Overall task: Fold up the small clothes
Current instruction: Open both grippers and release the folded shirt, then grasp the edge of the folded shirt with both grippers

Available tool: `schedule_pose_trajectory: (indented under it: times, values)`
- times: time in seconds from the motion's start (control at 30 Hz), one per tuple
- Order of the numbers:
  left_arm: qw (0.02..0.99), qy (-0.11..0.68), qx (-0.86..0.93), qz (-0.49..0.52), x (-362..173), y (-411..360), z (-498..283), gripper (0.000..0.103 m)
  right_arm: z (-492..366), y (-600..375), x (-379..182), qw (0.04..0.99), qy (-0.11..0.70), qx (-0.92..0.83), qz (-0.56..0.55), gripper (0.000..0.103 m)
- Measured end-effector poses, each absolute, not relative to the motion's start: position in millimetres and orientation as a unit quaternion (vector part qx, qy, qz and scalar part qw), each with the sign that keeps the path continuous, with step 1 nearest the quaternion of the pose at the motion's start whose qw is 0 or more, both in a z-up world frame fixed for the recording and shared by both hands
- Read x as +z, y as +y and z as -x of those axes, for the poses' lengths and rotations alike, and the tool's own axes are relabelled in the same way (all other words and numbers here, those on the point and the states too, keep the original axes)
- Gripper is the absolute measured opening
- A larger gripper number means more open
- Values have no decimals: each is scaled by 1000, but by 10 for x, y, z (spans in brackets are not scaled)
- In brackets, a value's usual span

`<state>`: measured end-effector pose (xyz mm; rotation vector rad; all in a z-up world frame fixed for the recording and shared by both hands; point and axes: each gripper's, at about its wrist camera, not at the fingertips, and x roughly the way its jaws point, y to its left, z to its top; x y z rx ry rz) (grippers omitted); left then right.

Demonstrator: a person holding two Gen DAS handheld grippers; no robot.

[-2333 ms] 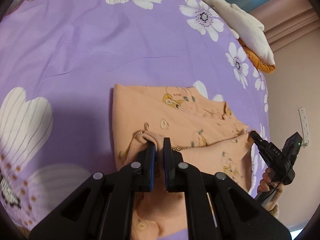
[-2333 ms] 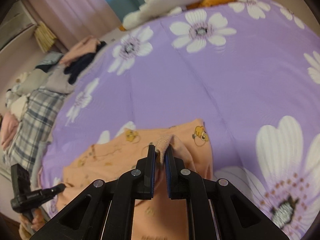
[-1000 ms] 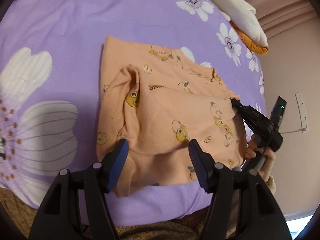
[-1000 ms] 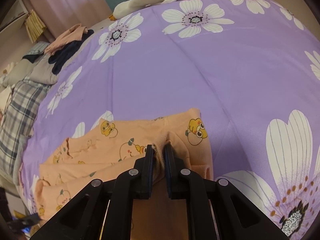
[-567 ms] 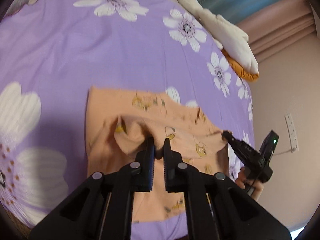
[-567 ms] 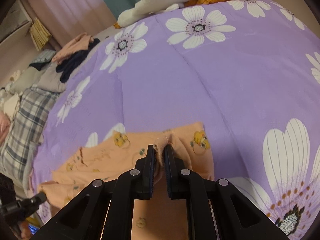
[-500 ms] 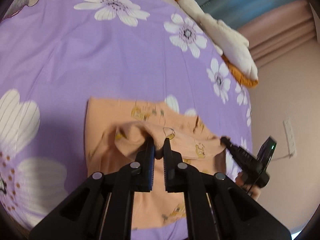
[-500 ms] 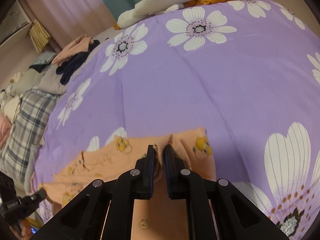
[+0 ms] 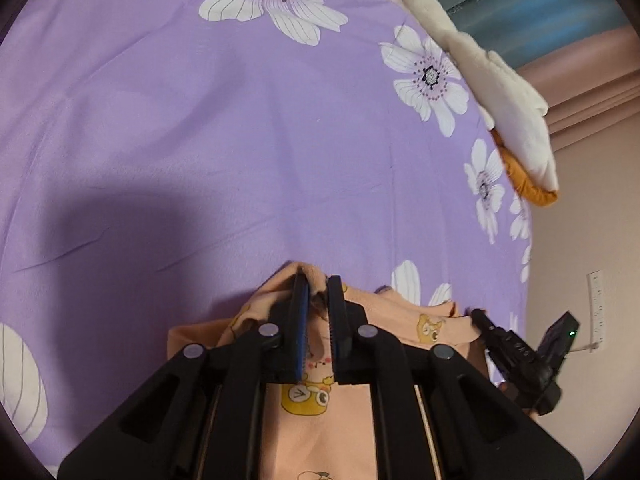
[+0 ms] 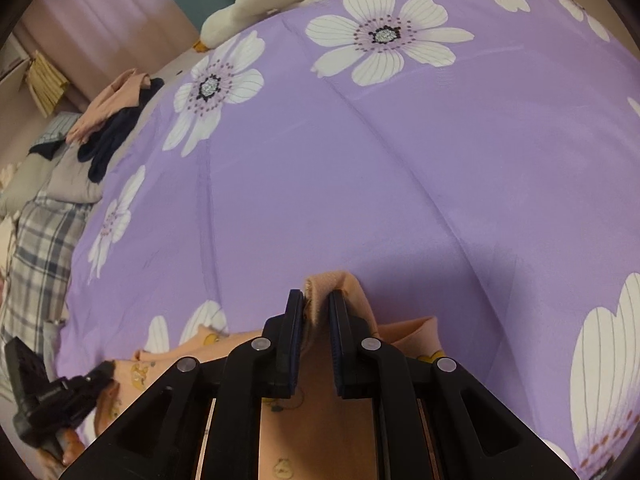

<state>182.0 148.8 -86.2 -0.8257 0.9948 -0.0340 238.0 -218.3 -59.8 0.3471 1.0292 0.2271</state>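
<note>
Both claws, left claw and right claw, pinch the garment over the bed, the left jaws easing slightly open; soft and light, it looks best held by its edges.

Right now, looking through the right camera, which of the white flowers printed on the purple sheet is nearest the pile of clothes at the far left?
The flower with the dark centre, just right of the pile of clothes; the other flowers lie farther off.
</note>
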Motion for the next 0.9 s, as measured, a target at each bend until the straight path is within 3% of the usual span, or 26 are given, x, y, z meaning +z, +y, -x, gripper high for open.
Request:
schedule_pose_trajectory:
  times: [0.13, 0.2, 0.23, 0.27, 0.53, 0.63, 0.9]
  values:
    - [807, 447, -12, 386, -767, 1542, -1752, 30, -2384, -2208, -560, 856, 479, 102, -164, 16]
    - [813, 436, -3, 386, -730, 1562, -1725, 42, -2397, -2220, -522, 863, 470, 91, -159, 28]
    - [815, 433, 5, 384, -715, 1574, -1717, 51, -2403, -2215, -501, 868, 465, 81, -152, 42]
    - [817, 431, 14, 382, -697, 1596, -1697, 56, -2403, -2218, -468, 876, 458, 67, -138, 46]
    - [818, 418, 31, 394, -515, 1678, -1426, 81, -2291, -2308, -296, 890, 442, 43, -100, 48]
    - [823, 427, 32, 373, -413, 1592, -1276, 82, -2121, -2396, -190, 897, 429, 47, -97, 57]
    - [828, 451, 23, 333, -390, 1217, -720, 87, -1516, -2688, -55, 902, 416, 52, -100, 68]
